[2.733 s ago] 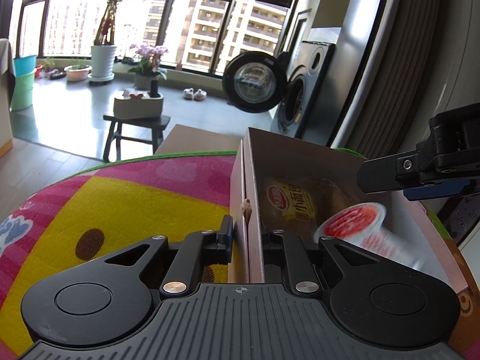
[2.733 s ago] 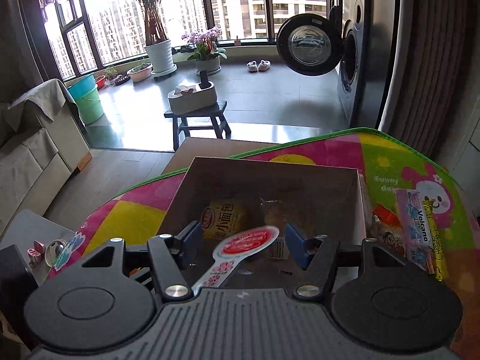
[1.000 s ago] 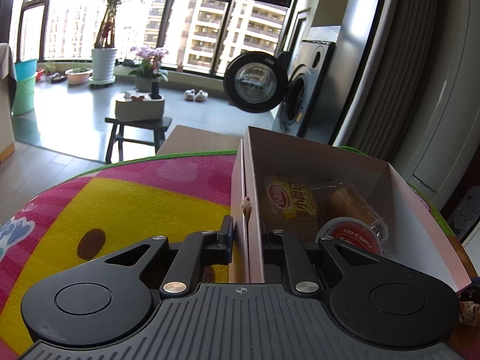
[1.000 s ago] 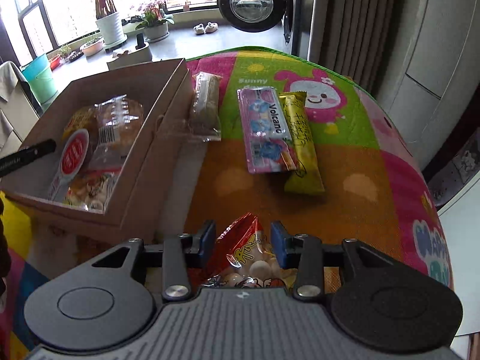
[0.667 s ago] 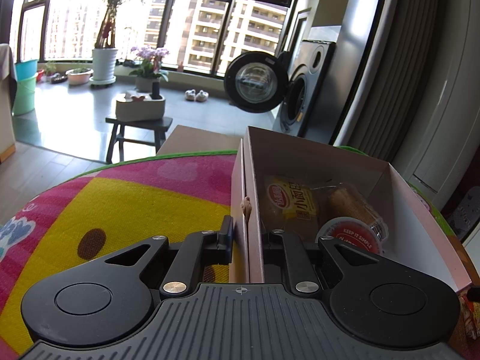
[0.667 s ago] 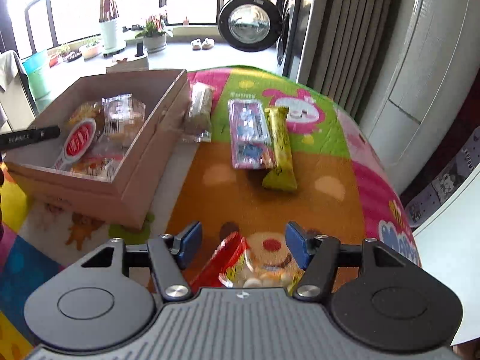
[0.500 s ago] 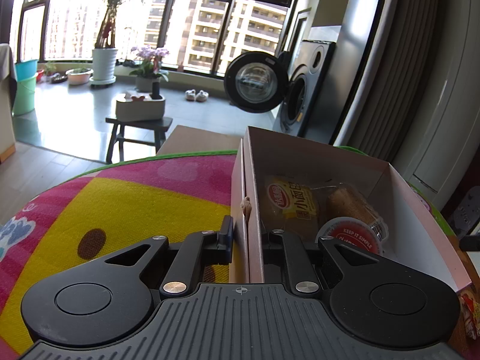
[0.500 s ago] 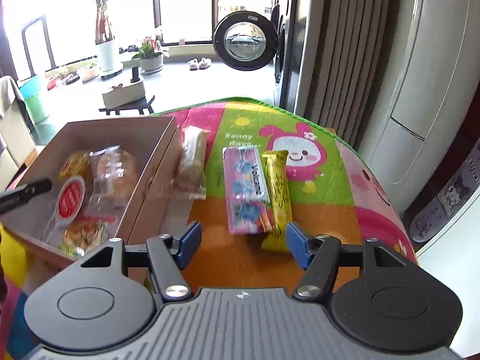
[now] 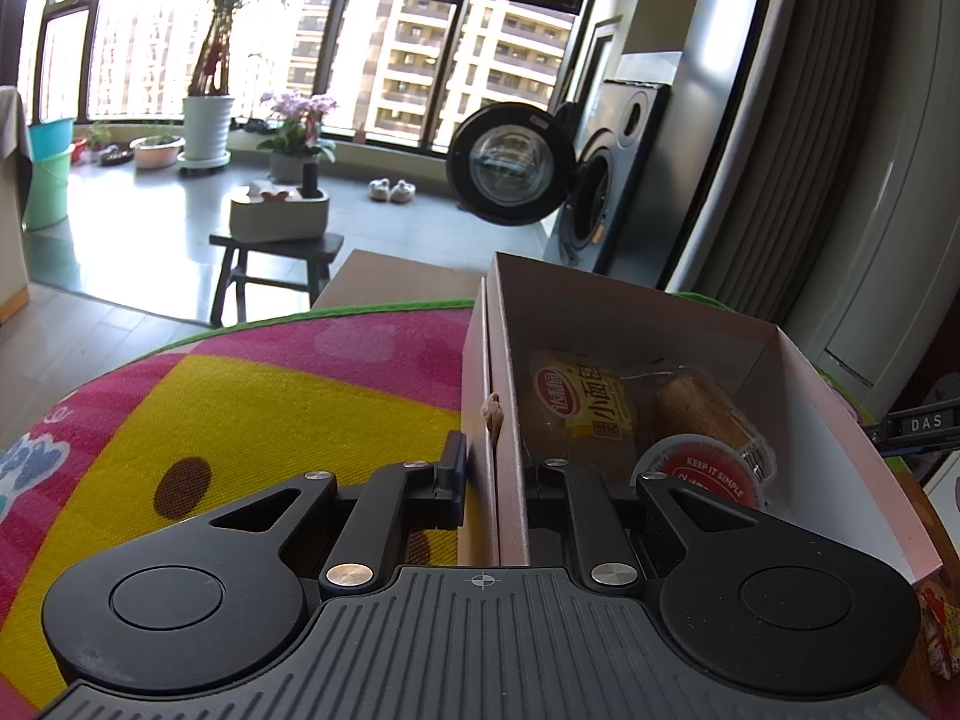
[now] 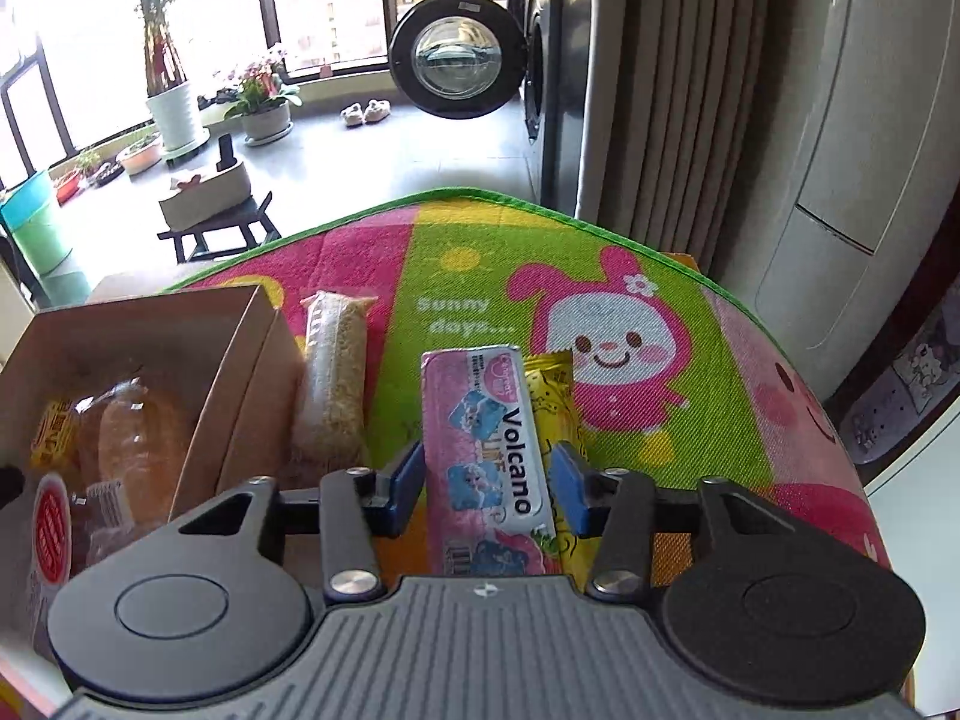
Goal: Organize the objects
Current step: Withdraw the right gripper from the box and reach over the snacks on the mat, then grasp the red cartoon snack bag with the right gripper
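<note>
My left gripper (image 9: 495,468) is shut on the left wall of the open cardboard box (image 9: 630,312). Inside lie a yellow bread packet (image 9: 591,399), a wrapped bun (image 9: 699,408) and a red-lidded cup (image 9: 711,474). My right gripper (image 10: 485,489) is open, low over the mat, one finger on each side of the pink Volcano packet (image 10: 474,414), close to its edges. A yellow packet (image 10: 555,402) lies against the pink one, partly under the right finger. In the right wrist view the box (image 10: 240,396) is at the left.
A clear-wrapped crumbly bar (image 10: 333,384) lies between the box and the pink packet. A red snack bag (image 9: 936,630) shows at the box's near right corner. The colourful mat (image 10: 630,276) covers the table; its green edge drops off toward the floor, curtain and washing machine.
My right gripper left the red snack bag, swung forward over the pink packet, came down around it and narrowed its jaws. My left gripper has kept its hold on the box wall.
</note>
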